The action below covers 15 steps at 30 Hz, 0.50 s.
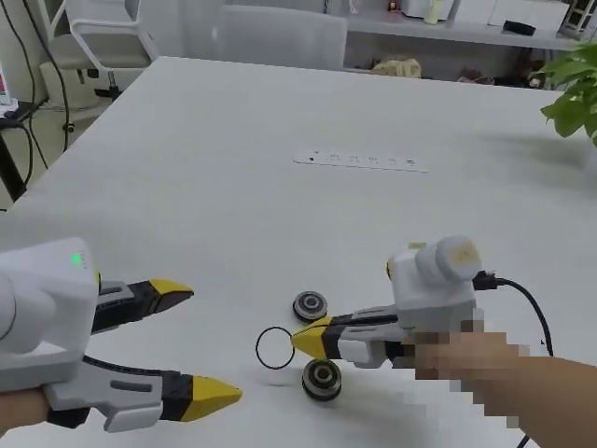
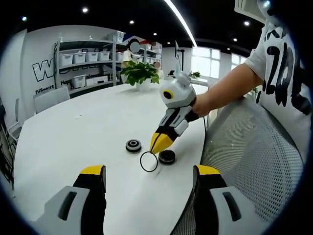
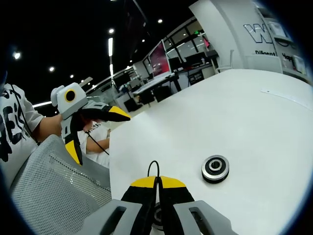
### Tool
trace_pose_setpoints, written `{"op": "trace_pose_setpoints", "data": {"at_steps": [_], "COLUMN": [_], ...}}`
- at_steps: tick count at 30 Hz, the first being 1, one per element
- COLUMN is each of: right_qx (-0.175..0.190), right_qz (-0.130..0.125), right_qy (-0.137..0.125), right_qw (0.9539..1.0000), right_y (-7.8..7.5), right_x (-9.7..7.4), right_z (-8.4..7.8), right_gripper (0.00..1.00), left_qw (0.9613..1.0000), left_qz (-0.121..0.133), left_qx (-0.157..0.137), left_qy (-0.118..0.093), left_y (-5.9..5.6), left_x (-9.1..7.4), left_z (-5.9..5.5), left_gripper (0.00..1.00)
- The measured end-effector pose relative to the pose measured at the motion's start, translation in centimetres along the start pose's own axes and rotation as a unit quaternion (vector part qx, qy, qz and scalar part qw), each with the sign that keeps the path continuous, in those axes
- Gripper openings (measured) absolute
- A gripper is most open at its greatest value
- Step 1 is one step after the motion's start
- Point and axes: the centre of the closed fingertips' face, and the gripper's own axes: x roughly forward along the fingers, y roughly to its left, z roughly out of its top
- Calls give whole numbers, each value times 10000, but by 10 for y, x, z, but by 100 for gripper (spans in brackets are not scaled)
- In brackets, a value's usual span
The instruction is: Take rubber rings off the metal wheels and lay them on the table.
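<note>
I'm clamping my right gripper [image 1: 308, 341] shut on the rubber ring [image 1: 274, 348], sticking out at its 9 o'clock; far wheel [image 1: 310, 305] sitting at 12, near wheel [image 1: 322, 379] at 6. Left gripper [image 1: 201, 345] is hanging open.

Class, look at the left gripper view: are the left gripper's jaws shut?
No, the left gripper has its jaws wide apart with nothing gripped between them.

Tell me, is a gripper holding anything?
The right gripper pinches the rubber ring by its edge; the left gripper holds nothing.
</note>
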Motion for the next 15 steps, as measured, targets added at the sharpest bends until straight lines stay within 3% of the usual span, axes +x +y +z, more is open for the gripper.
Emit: {"op": "trace_pose_setpoints", "data": {"at_steps": [15], "right_qx": [-148], "right_qz": [-218], "right_qy": [228], "right_qw": [9994], "right_y": [-3], "right_x": [15], "right_z": [-9], "right_gripper": [0], "left_qw": [10000], "left_qz": [-14], "left_qx": [-10], "left_qy": [25], "left_y": [-2], "left_x": [-1], "left_z": [0], "left_gripper": [71]}}
